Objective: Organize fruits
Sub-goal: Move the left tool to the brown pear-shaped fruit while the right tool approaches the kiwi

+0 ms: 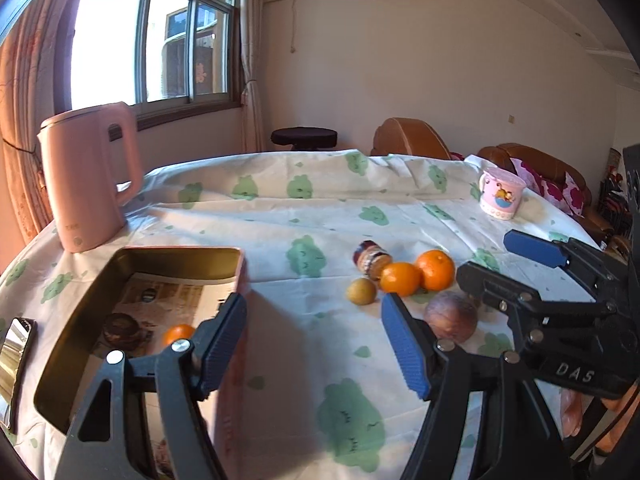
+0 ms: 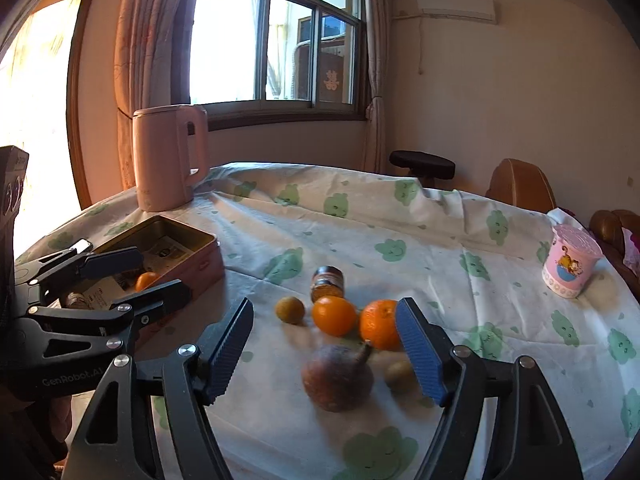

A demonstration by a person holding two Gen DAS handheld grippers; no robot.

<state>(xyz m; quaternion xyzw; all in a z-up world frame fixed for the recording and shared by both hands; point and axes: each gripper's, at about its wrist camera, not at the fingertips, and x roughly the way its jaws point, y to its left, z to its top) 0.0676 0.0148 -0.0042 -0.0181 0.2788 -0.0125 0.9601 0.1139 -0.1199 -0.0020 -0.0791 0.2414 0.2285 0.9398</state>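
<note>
- The fruits sit in a bunch on the table cloth (image 2: 440, 248). Seen from the right wrist, two oranges (image 2: 334, 315) are in the middle of the bunch.
- A small yellow fruit (image 2: 291, 309) is at 9 o'clock from the oranges. A big brown-purple fruit (image 2: 338, 378) with a stem is at 6 o'clock.
- A little jar (image 2: 328, 282) lies on its side at 12 o'clock.
- The pink tin box (image 1: 240, 276) already has one orange (image 1: 178, 334) inside.
- The oranges look round, firm and a bit bumpy. I think they are light, but they can roll away. Grab one across its fat middle.
- The brown fruit may be softer, so squeeze gently.
- The left gripper (image 1: 314, 346) has its fingers spread wide, holding nothing.
- The right gripper (image 2: 326, 354) is spread wide too, with nothing pinched.
</note>
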